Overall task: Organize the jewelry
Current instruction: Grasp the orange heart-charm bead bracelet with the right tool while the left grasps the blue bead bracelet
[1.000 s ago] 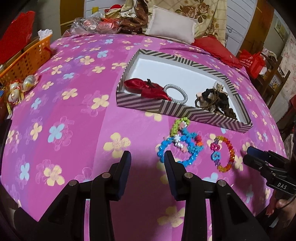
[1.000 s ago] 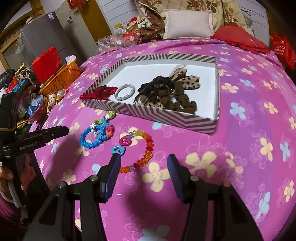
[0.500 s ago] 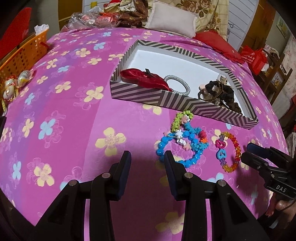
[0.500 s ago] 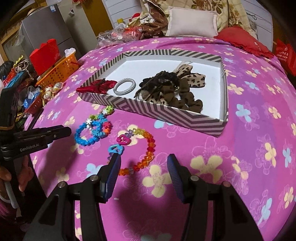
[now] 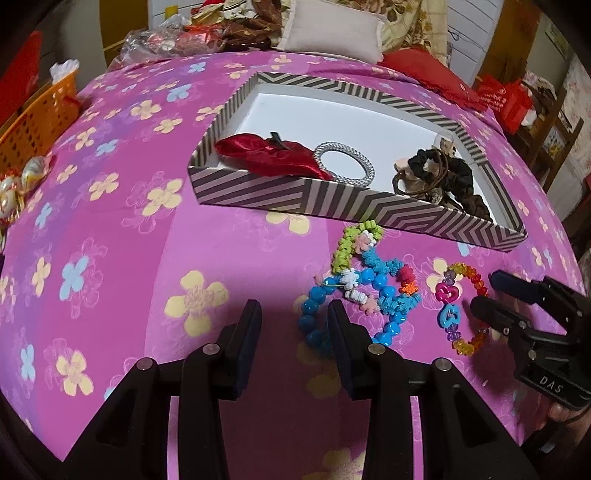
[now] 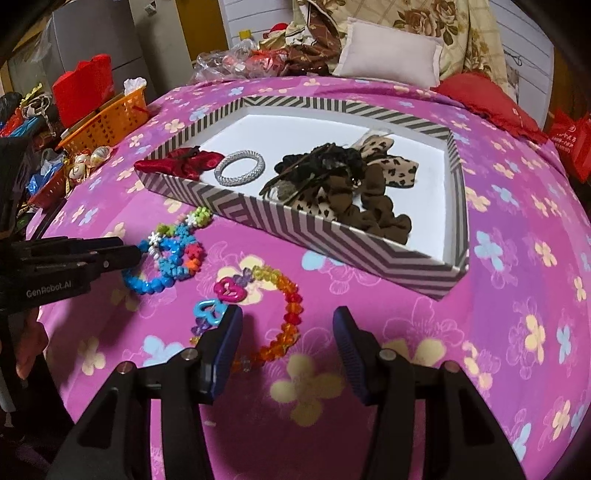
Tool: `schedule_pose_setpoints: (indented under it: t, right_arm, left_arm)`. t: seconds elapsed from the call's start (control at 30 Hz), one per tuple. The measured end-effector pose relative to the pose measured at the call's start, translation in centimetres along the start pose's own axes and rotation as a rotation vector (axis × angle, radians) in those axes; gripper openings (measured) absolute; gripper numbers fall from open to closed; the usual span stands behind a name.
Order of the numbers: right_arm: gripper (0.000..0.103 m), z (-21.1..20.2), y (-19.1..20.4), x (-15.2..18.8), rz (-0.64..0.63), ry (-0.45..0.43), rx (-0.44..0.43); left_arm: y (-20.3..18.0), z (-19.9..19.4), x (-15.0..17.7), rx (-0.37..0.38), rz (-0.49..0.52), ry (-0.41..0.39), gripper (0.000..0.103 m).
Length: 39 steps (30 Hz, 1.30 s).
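Note:
A striped tray point(image 5: 258, 194) point(image 6: 236, 210) on the pink bedspread holds a red bow clip point(image 5: 269, 153) point(image 6: 177, 164), a silver hair ring point(image 5: 345, 164) point(image 6: 240, 168) and dark scrunchies point(image 5: 450, 181) point(image 6: 351, 192). In front of it lie a blue bead bracelet tangled with green and flower bands point(image 5: 362, 291) point(image 6: 170, 258) and a rainbow bead bracelet with pink and blue hearts point(image 5: 461, 310) point(image 6: 258, 314). My left gripper point(image 5: 293, 332) is open, just left of the blue bracelet. My right gripper point(image 6: 286, 339) is open, straddling the rainbow bracelet's near edge.
An orange basket point(image 5: 33, 114) point(image 6: 107, 118) and small trinkets point(image 5: 18, 184) sit at the left edge of the bed. A white pillow point(image 5: 332, 33) point(image 6: 391, 62), a red cushion point(image 6: 484, 92) and piled clutter point(image 5: 207, 33) lie behind the tray.
Both grippers have moved forward, closer to the bracelets and tray. The right gripper now reaches the rainbow bracelet. Jaws stay open.

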State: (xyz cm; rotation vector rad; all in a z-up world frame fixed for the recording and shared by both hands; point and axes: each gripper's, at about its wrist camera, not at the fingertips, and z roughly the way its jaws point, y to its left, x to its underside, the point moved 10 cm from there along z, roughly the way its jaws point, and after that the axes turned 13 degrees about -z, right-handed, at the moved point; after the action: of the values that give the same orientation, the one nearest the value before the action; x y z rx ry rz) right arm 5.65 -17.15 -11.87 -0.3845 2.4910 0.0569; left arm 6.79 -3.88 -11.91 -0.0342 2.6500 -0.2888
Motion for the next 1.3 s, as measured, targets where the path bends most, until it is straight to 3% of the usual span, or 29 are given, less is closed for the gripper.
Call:
schedule_pose_setpoints:
  t: [0.27, 0.43, 0.63, 1.3]
  right_arm:
    - [0.044, 0.5, -0.1, -0.5, -0.05, -0.007, 0.037]
    - [0.024, 0.4, 0.2, -0.4, -0.107, 0.0, 0.062]
    - [0.017, -0.1, 0.5, 0.1, -0.132, -0.001, 0.07]
    - [0.015, -3.9, 0.4, 5.3, -0.128, 0.067, 0.039]
  left_arm:
    - [-0.6, 0.3, 0.0, -0.039, 0.064, -0.02, 0.027]
    - [-0.9, 0.3, 0.0, -0.037, 0.079, -0.028, 0.027]
    - [-0.9, 0.1, 0.3, -0.033, 0.092, -0.035, 0.024]
    - [0.9, -3.0, 5.4, -0.022, 0.131, 0.029, 0.022]
